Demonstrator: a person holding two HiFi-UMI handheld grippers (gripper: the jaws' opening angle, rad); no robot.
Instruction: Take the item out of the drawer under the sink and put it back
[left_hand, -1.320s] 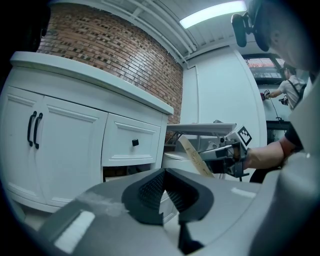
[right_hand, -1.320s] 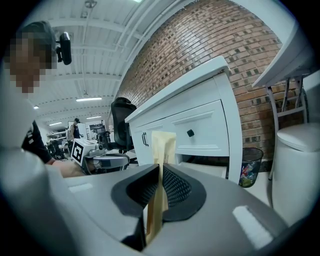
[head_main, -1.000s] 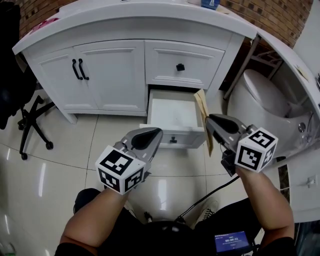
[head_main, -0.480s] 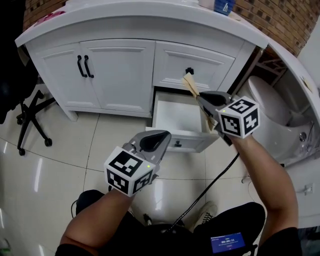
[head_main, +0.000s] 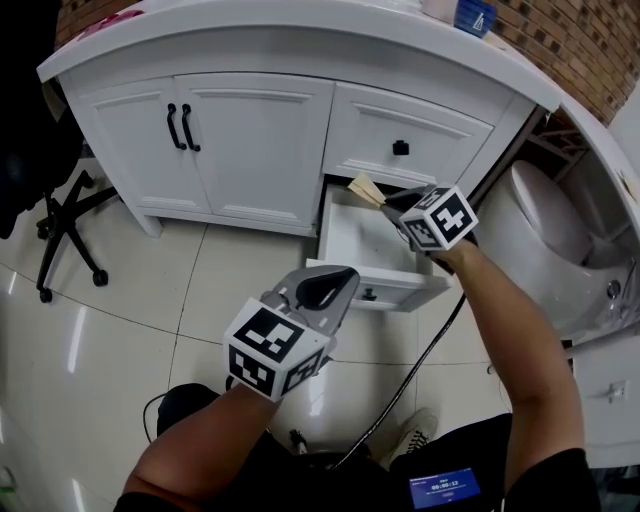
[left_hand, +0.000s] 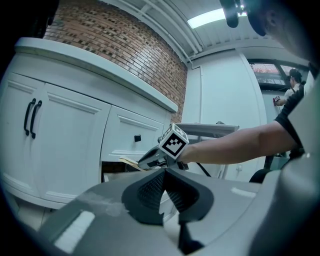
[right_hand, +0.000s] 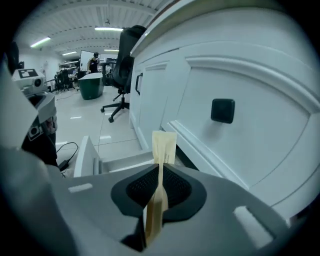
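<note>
Right gripper view: envelope (right_hand: 164, 147) pinched in right tool (right_hand: 159, 174) over drawer (right_hand: 88, 159); left tool (left_hand: 164, 171) closed.

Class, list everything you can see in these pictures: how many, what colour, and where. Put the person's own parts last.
vanity: one, white, top of the head view
cabinet doors: two, white with black handles, vanity's left part
upper drawer: one, white with a black knob, shut
lower drawer: one, white, pulled open beneath it
envelope: one, tan, over the open drawer
office chair: one, black, far left
toilet: one, white, right of the vanity
cable: one, black, across the floor
left gripper: one, grey, shut, empty, before the drawer
right gripper: one, grey, shut on the envelope
</note>
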